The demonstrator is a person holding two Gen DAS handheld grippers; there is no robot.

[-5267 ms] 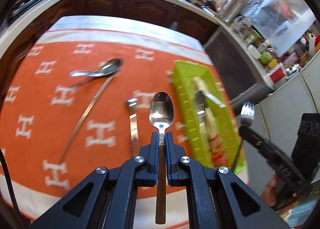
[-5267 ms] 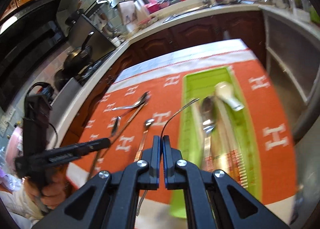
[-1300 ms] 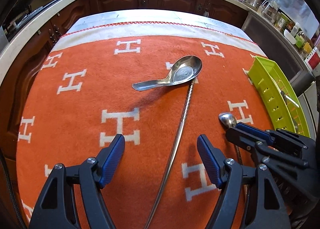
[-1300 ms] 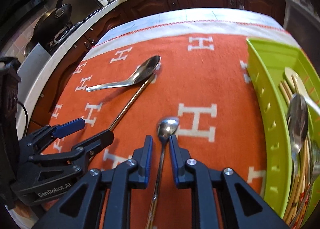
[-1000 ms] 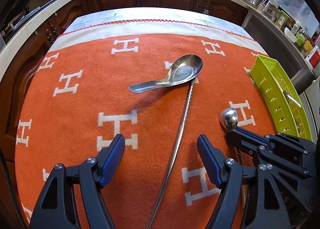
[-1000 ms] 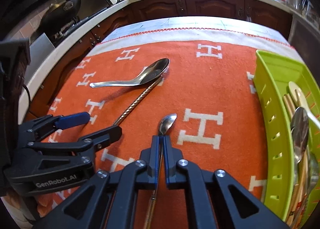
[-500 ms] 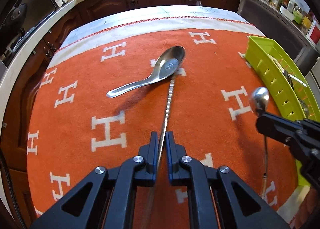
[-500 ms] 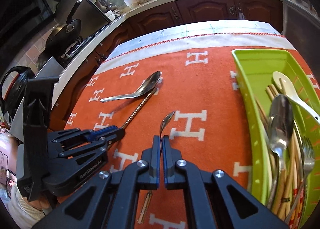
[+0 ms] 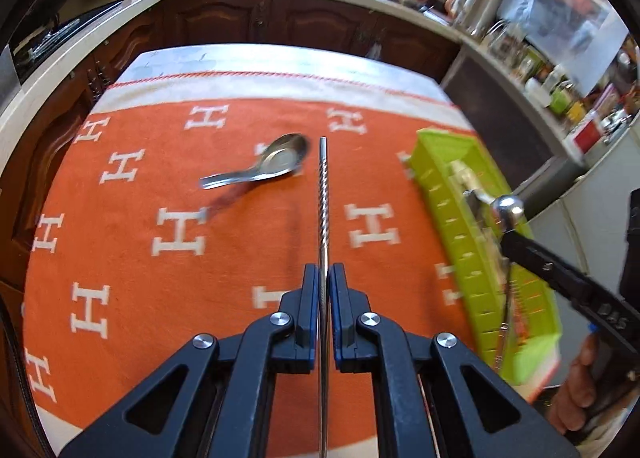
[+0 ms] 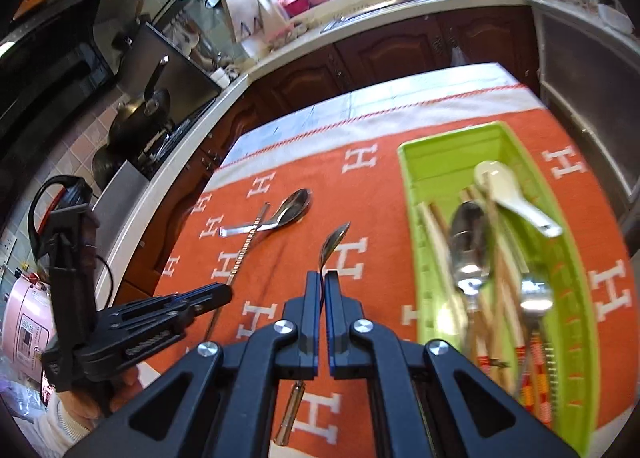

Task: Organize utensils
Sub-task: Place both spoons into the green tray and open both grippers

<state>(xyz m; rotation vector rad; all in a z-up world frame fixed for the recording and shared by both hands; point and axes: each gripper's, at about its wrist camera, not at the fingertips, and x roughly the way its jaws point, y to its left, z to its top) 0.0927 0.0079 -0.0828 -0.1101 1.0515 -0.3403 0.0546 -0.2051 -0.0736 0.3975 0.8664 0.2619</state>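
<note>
While the left gripper [image 9: 324,286] has its jaws clamped on a twisted metal rod [image 9: 322,194], the rod runs straight forward out of the jaws, its far tip above the orange cloth [image 9: 132,258] just right of a metal soup spoon [image 9: 264,168]. The rod's near end passes back between the jaws toward the camera.

Right gripper [image 10: 322,294]: jaws clamped on the thin handle of a small spoon [image 10: 334,240]. Its bowl sticks up ahead of the jaws and is held above the cloth, left of the green tray [image 10: 412,226]. The handle's brass-coloured end shows below the jaws. In the left wrist view the same bowl sits over the tray's near wall.

Count, loose on the cloth: one soup spoon, lying flat, handle pointing left.

Count, in grip: one rod, one small spoon.

Count, in the tray: one white ceramic spoon [image 10: 508,194], one large metal spoon [image 10: 468,242], one further metal utensil head [image 10: 536,294], blurred, type unclear. Several wooden chopsticks lie under them; number cannot be told.

The cloth covers the counter [image 10: 360,98], and the tray rests on its right part.
</note>
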